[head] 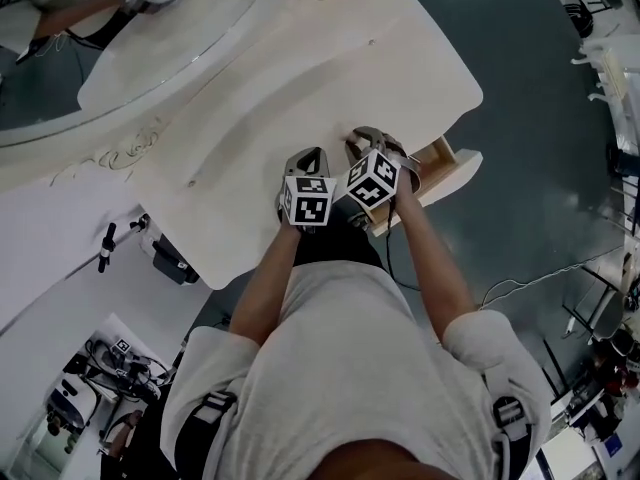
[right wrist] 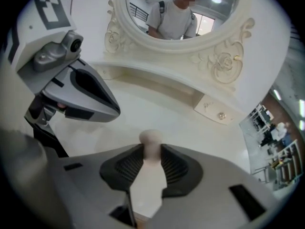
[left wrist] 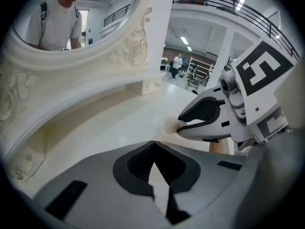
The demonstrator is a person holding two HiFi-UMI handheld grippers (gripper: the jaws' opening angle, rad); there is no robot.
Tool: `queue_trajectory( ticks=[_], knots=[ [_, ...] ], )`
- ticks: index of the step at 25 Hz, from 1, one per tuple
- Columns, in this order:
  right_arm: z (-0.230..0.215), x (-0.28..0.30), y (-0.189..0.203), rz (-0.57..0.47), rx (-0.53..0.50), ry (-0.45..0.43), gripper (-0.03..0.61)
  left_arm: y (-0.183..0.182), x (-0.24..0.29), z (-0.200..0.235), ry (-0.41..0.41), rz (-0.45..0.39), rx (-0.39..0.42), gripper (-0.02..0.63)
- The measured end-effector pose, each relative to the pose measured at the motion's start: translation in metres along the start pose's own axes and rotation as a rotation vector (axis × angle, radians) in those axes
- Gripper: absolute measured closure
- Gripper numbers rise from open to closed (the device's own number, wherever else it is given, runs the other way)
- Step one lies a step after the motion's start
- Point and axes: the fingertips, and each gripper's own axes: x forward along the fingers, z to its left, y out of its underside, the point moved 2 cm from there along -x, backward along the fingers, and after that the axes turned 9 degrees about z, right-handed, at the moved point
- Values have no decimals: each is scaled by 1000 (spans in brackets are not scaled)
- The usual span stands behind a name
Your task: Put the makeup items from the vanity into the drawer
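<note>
The cream vanity top spreads out below me. Its drawer stands pulled partly out at the right front edge. My right gripper reaches down at that front edge, and its jaws are shut on the drawer's round cream knob, with the pads against the knob's neck. Close to its left, my left gripper hangs over the vanity's front edge, shut with nothing in it. From the left gripper view, the right gripper and the knob show just ahead.
An oval mirror in a carved cream frame rises behind the top. A low shelf ledge runs under the mirror. Dark floor with cables lies to the right, and equipment stands at the lower left.
</note>
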Motion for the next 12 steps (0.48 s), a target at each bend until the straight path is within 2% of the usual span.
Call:
queue_trajectory(
  ticks=[5,12],
  knots=[
    [-4,-15,16,-13,73,27,456,-6,1,-16,21,-4,47,608],
    [-17,-32,58,9,179,87,456,-12,8,-51,72,-8,134,607]
  ],
)
